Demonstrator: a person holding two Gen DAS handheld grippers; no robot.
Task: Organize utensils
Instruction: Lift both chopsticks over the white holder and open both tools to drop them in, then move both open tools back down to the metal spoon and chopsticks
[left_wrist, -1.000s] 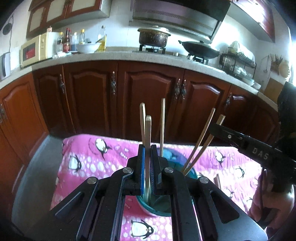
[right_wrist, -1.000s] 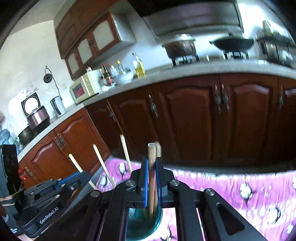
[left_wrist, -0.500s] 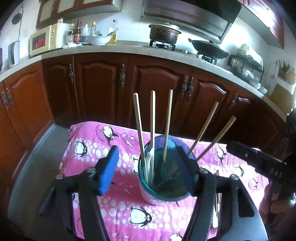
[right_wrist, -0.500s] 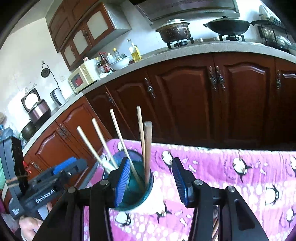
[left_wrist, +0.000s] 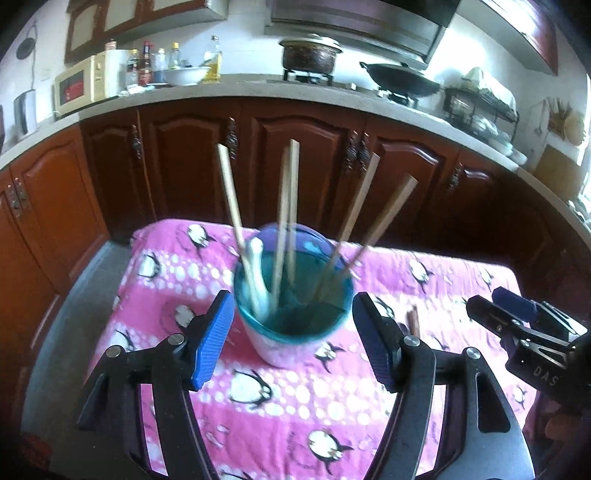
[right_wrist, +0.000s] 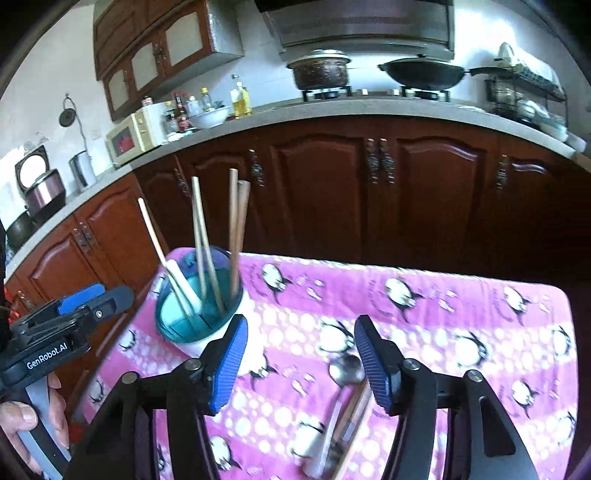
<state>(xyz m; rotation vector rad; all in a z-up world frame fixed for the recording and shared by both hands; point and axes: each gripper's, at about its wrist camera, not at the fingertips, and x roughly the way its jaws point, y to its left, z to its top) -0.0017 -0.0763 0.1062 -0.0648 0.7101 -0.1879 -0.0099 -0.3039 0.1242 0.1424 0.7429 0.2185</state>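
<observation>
the left gripper (left_wrist: 293, 334) has just been opening; its blue pads (left_wrist: 212, 338) stand wide on either side of the teal utensil cup (left_wrist: 291, 321), touching nothing, so it is released. the cup stands upright on the pink penguin-print cloth (left_wrist: 295, 398) and holds 5 wooden chopsticks (left_wrist: 286, 218), leaning apart in a fan, plus a white spoon (left_wrist: 256, 273) against its left inner wall. the picture is blurred around the cup.

the right gripper (right_wrist: 301, 360) has also just been opening; its jaws are apart with nothing clamped. from its camera the cup (right_wrist: 195, 317) sits up and to the left of the jaws, near the left pad. on the cloth (right_wrist: 443, 314) between and below the pads lies a metal spoon (right_wrist: 345, 373), bowl upward in the picture, beside a brown chopstick (right_wrist: 356, 413) and a white handle (right_wrist: 314, 446), all blurred. a hand (right_wrist: 26, 424) grips the left gripper's handle at the far left.
</observation>
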